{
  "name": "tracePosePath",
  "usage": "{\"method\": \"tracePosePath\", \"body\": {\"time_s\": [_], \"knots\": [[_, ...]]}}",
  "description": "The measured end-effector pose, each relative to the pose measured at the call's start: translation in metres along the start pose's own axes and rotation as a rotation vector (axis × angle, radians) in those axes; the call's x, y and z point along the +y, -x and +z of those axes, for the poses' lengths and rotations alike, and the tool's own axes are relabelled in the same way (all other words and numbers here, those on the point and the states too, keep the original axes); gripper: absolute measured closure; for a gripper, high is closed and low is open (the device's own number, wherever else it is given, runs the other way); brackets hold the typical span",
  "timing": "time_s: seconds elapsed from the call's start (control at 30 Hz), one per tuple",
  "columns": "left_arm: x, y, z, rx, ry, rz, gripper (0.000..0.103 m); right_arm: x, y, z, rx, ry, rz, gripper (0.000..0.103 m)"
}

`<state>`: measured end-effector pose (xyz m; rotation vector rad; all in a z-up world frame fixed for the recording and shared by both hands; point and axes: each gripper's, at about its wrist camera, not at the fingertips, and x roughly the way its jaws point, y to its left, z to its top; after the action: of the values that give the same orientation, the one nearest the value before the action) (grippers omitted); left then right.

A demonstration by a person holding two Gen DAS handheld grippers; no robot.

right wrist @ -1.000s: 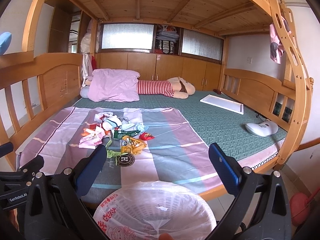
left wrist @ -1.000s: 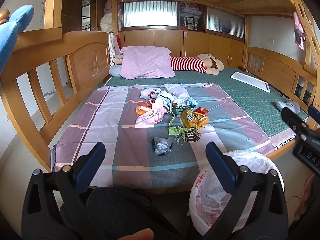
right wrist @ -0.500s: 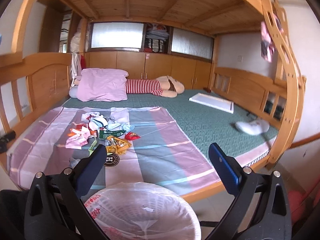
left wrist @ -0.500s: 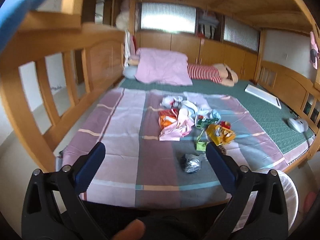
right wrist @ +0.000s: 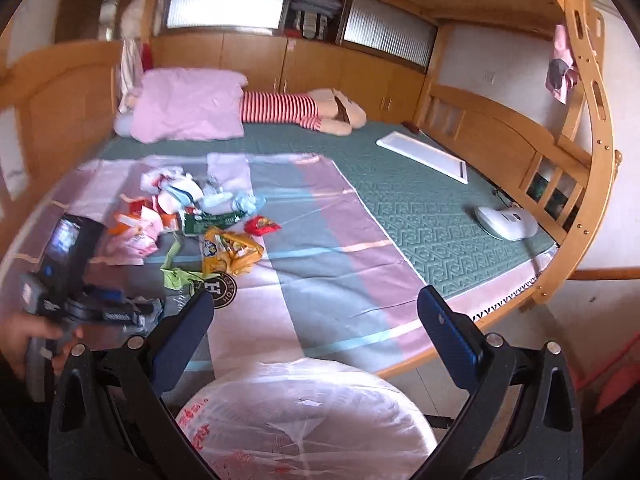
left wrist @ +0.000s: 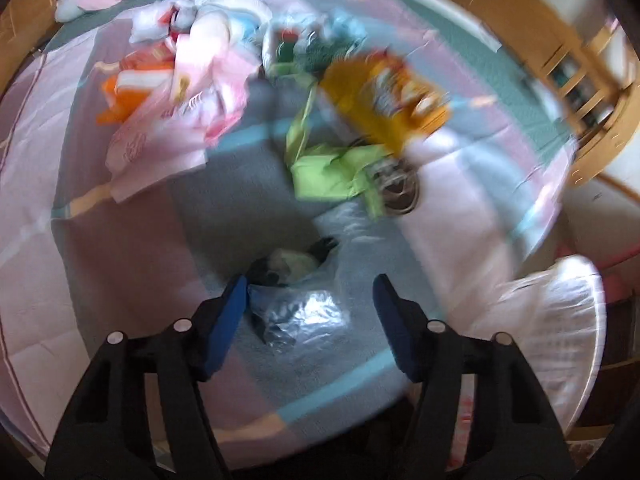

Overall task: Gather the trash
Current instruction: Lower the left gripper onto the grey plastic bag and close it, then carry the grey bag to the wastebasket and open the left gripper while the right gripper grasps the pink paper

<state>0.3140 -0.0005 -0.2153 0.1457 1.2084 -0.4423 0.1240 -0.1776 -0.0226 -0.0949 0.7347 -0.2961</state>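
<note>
Trash lies on the striped bed sheet: a crumpled clear plastic bag, a green wrapper, a yellow snack bag, pink and orange packets. My left gripper is open, low over the sheet, its jaws on either side of the clear plastic bag. The left wrist view is blurred. My right gripper is open and empty above the white lined trash bin. The left gripper also shows in the right wrist view by the trash pile.
A pink pillow and a striped plush toy lie at the bed's head. A white board and a white device lie on the green mat. Wooden rails surround the bed. The bin also shows in the left wrist view.
My left gripper has moved forward and down over the bed to the clear plastic bag, with its jaws narrower. The right gripper has stayed above the bin, turning slightly.
</note>
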Motion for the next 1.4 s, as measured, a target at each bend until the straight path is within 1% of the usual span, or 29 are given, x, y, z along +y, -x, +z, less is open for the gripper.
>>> {"method": "tracePosePath", "body": {"time_s": [0.03,0.07,0.1,0.13,0.17,0.23,0.27,0.3,0.37,0.4,0.43,0.5,0.53,0.57,0.63,0.7,0.73,0.77,0.8,0.83,0.9,0.93,0.97,1.03,1.1,1.17,1.2,1.3,1.4], "knots": [[0.001,-0.004,-0.002,-0.001,-0.018,0.041,0.048,0.009,-0.01,0.003,0.019,-0.002,0.017,0.003],[0.008,-0.006,0.0,0.005,-0.011,0.043,0.05,0.018,-0.02,0.005,0.038,-0.006,0.031,0.003],[0.018,-0.002,0.0,-0.005,0.041,-0.002,0.051,0.028,-0.031,0.009,0.062,-0.012,0.047,0.003],[0.028,0.001,0.0,-0.01,0.094,-0.028,0.051,0.041,-0.045,0.013,0.089,-0.021,0.083,0.003],[0.038,0.004,0.0,-0.016,0.136,-0.033,0.052,0.052,-0.056,0.015,0.106,-0.031,0.116,0.003],[0.07,0.021,-0.008,-0.065,0.259,0.022,0.052,0.077,-0.081,0.021,0.154,-0.066,0.178,0.003],[0.081,0.031,-0.014,-0.093,0.307,0.034,0.052,0.089,-0.093,0.025,0.174,-0.083,0.213,0.003],[0.104,0.052,-0.021,-0.157,0.385,0.024,0.052,0.101,-0.102,0.029,0.188,-0.096,0.253,0.003],[0.134,0.086,-0.033,-0.254,0.486,0.0,0.052,0.131,-0.119,0.039,0.191,-0.085,0.31,0.004],[0.149,0.098,-0.04,-0.294,0.527,0.016,0.052,0.15,-0.128,0.046,0.187,-0.067,0.333,0.004],[0.159,0.105,-0.048,-0.313,0.553,0.039,0.052,0.163,-0.136,0.05,0.195,-0.065,0.339,0.005],[0.179,0.111,-0.059,-0.331,0.623,0.072,0.052,0.185,-0.156,0.057,0.245,-0.091,0.396,0.007],[0.182,0.112,-0.063,-0.329,0.643,0.06,0.052,0.196,-0.173,0.061,0.287,-0.125,0.432,0.011],[0.187,0.11,-0.066,-0.324,0.668,0.035,0.052,0.204,-0.185,0.062,0.316,-0.147,0.426,0.014],[0.184,0.108,-0.069,-0.321,0.67,0.005,0.052,0.222,-0.216,0.06,0.381,-0.194,0.385,0.015],[0.184,0.112,-0.069,-0.327,0.65,-0.003,0.051,0.233,-0.238,0.055,0.411,-0.21,0.343,0.015],[0.182,0.116,-0.071,-0.336,0.639,-0.002,0.051,0.239,-0.249,0.052,0.417,-0.203,0.311,0.018],[0.182,0.117,-0.073,-0.342,0.63,0.002,0.051,0.243,-0.256,0.05,0.422,-0.199,0.301,0.038],[0.182,0.118,-0.073,-0.342,0.625,0.01,0.051,0.244,-0.26,0.047,0.43,-0.204,0.313,0.047],[0.184,0.119,-0.074,-0.336,0.627,0.014,0.051,0.242,-0.261,0.044,0.427,-0.227,0.329,0.05],[0.188,0.12,-0.077,-0.335,0.635,0.009,0.051,0.237,-0.248,0.041,0.422,-0.248,0.378,0.064],[0.19,0.124,-0.08,-0.338,0.638,0.011,0.051,0.233,-0.235,0.039,0.417,-0.248,0.403,0.072],[0.189,0.126,-0.08,-0.342,0.638,0.018,0.051,0.23,-0.223,0.036,0.403,-0.25,0.416,0.077],[0.186,0.129,-0.082,-0.35,0.628,0.019,0.051,0.221,-0.192,0.028,0.354,-0.228,0.442,0.078],[0.181,0.13,-0.082,-0.358,0.604,0.008,0.051,0.214,-0.174,0.02,0.317,-0.209,0.456,0.079],[0.174,0.131,-0.08,-0.368,0.572,-0.012,0.051,0.204,-0.159,0.012,0.292,-0.194,0.449,0.08],[0.169,0.131,-0.079,-0.376,0.546,-0.037,0.051,0.201,-0.153,0.01,0.281,-0.183,0.442,0.08],[0.156,0.132,-0.075,-0.392,0.48,-0.079,0.051,0.199,-0.139,0.005,0.259,-0.104,0.402,0.08],[0.142,0.133,-0.07,-0.415,0.413,-0.08,0.051,0.179,-0.116,0.007,0.217,-0.104,0.409,0.08]]}}
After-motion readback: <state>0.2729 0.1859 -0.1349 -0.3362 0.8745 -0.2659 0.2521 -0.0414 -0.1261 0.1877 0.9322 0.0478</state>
